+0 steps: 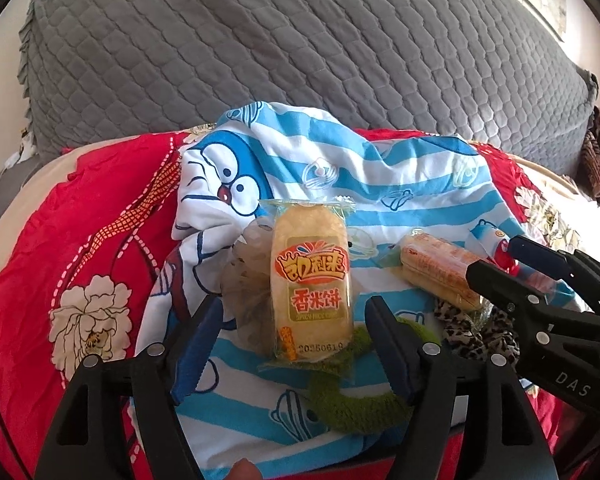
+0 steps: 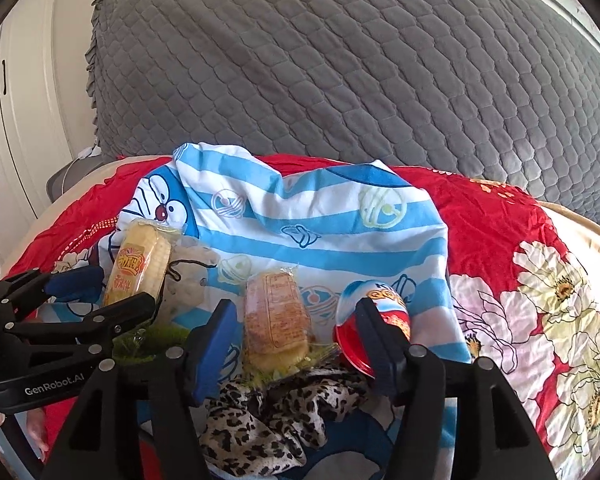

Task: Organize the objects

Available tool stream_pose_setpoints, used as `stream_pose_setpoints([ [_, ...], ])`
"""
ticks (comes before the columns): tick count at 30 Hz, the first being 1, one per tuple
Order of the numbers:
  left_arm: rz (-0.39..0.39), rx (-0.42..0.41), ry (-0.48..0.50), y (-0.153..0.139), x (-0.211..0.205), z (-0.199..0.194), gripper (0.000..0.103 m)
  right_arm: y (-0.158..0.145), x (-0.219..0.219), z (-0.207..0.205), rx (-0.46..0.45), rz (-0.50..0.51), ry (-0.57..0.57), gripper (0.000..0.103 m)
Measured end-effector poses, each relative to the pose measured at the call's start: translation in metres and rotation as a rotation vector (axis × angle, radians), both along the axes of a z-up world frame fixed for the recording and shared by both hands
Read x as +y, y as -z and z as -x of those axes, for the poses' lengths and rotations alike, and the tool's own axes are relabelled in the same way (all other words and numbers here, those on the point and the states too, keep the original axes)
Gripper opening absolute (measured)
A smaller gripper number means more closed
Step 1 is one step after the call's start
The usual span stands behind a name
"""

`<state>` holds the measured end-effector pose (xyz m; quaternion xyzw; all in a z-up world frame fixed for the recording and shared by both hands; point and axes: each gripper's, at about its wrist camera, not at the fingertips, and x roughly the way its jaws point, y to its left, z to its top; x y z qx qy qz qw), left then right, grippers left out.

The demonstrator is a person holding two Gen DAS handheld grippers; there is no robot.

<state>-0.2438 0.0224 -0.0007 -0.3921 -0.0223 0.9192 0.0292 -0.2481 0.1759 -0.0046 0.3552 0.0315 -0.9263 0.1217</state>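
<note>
Two wrapped rice crackers lie on the blue-striped cartoon cloth [image 1: 340,176]. The upright rice cracker pack [image 1: 312,284] sits between the left gripper [image 1: 296,344] fingers, its lower end over a green knitted ring [image 1: 364,400], a mesh pouf [image 1: 248,280] touching its left side. The second cracker pack [image 2: 274,316] lies between the right gripper [image 2: 296,344] fingers, label side up, just beside a red-and-white egg-shaped toy [image 2: 374,316] and above a leopard-print scrunchie [image 2: 276,412]. Both grippers stand wide, pads clear of the wrappers, nothing held. No earlier frame, so I'd guess either release or pre-grasp. If grasping: close across the narrow sides, light squeeze, crackers snap and film slips; keep the right outer finger off the egg. Surface is soft: red floral quilt [image 2: 500,240] on a bed, so things tip. Grey quilted cover [image 2: 340,60] behind, white wardrobe [image 2: 20,100] far left.
</note>
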Motion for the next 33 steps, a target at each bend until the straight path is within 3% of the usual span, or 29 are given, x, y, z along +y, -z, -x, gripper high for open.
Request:
stream_pose_setpoints([
  [3,0.008,0.003,-0.002,-0.001,0.001,-0.005,0.076,0.000,0.003,-0.003,-0.002,-0.006,0.007,0.068],
  [13,0.012,-0.004,-0.018,-0.007,0.003,-0.027,0.076,-0.001,0.005,-0.018,-0.035,-0.025,-0.002,0.069],
  [27,-0.001,-0.015,-0.004,-0.030,0.002,-0.075,0.078,-0.044,0.000,-0.059,-0.050,-0.082,-0.006,0.080],
  [33,0.002,-0.014,-0.004,-0.039,0.000,-0.092,0.081,-0.054,0.003,-0.079,-0.074,-0.044,0.001,0.086],
])
